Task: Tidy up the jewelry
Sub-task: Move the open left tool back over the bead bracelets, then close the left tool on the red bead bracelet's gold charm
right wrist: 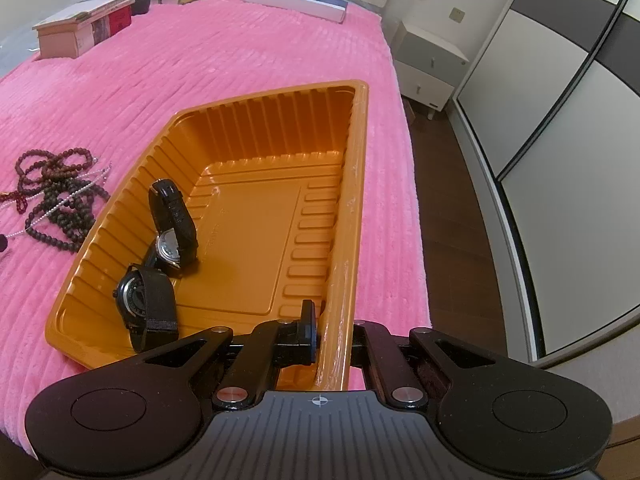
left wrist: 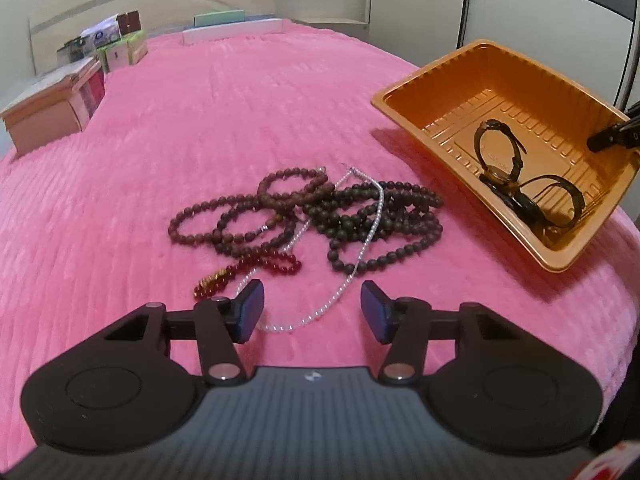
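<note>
An orange plastic tray (left wrist: pixel 404 92) (right wrist: pixel 352 184) is tilted up on the pink blanket, with two black watches (left wrist: pixel 520 184) (right wrist: pixel 160 264) slid to its lower side. My right gripper (right wrist: pixel 332 336) is shut on the tray's near wall; its tip shows in the left wrist view (left wrist: pixel 612 136). A tangled pile of brown bead bracelets (left wrist: pixel 304 208) (right wrist: pixel 60 200), a white pearl necklace (left wrist: pixel 360 248) and a red bead bracelet (left wrist: pixel 276 264) lies on the blanket. My left gripper (left wrist: pixel 312 312) is open just above the pearl necklace's near loop, holding nothing.
Boxes (left wrist: pixel 52 108) (right wrist: pixel 80 28) and tissue packs (left wrist: pixel 120 48) line the bed's far left. A flat white box (right wrist: pixel 296 0) lies at the far end. The bed's right edge drops to a wood floor (right wrist: pixel 452 216), with a nightstand (right wrist: pixel 428 64) and wardrobe doors (right wrist: pixel 560 120).
</note>
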`<state>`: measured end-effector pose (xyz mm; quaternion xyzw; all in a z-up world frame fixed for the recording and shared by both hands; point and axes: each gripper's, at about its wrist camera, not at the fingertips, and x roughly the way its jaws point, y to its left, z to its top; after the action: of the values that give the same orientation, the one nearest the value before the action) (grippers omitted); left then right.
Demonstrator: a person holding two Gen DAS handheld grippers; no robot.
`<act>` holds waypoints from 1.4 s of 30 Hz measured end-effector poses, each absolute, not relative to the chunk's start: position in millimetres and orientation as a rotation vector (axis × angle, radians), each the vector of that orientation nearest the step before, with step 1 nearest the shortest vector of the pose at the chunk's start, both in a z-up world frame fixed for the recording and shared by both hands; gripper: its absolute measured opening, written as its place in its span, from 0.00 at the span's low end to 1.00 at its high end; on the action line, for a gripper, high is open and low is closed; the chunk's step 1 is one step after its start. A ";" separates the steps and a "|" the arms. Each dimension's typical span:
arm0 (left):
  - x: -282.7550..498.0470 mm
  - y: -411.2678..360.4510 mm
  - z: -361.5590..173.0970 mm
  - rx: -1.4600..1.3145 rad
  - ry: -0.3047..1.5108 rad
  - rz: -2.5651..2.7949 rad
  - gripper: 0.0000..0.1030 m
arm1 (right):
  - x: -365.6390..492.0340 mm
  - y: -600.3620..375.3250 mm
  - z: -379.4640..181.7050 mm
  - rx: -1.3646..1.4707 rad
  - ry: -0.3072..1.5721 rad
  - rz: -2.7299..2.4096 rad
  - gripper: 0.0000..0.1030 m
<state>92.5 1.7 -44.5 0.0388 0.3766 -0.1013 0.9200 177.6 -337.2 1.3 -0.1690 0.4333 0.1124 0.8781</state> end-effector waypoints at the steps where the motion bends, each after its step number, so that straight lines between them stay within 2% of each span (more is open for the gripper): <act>1: 94.3 3.5 -44.7 0.081 0.773 -0.201 0.50 | 177.6 -337.1 1.1 -0.353 0.904 0.234 0.04; 6: 106.7 20.8 -45.3 0.121 0.768 -0.137 0.46 | 177.5 -336.7 1.1 -0.356 0.903 0.232 0.04; 14: 124.4 49.4 -57.5 0.175 0.795 -0.084 0.30 | 177.9 -336.2 -0.9 -0.358 0.905 0.228 0.04; 22: 129.1 49.9 -67.4 0.187 0.801 -0.134 0.26 | 180.2 -336.2 -3.4 -0.362 0.910 0.222 0.04; 24: 131.2 48.9 -67.6 0.193 0.803 -0.144 0.23 | 180.6 -336.4 -3.6 -0.360 0.910 0.221 0.04; 26: 132.5 47.3 -67.2 0.199 0.808 -0.160 0.10 | 180.2 -336.3 -4.4 -0.360 0.910 0.220 0.04; 32: 130.1 43.5 -59.0 0.197 0.798 -0.158 0.05 | 180.3 -335.4 -4.9 -0.362 0.908 0.219 0.04; 42: 119.4 43.7 -35.9 0.176 0.767 -0.139 0.05 | 179.2 -335.5 -5.3 -0.362 0.906 0.219 0.04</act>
<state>119.4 43.7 -35.9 0.0859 0.3735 -0.0675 0.9212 179.2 -335.5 -5.3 -0.1737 0.4342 0.1052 0.8776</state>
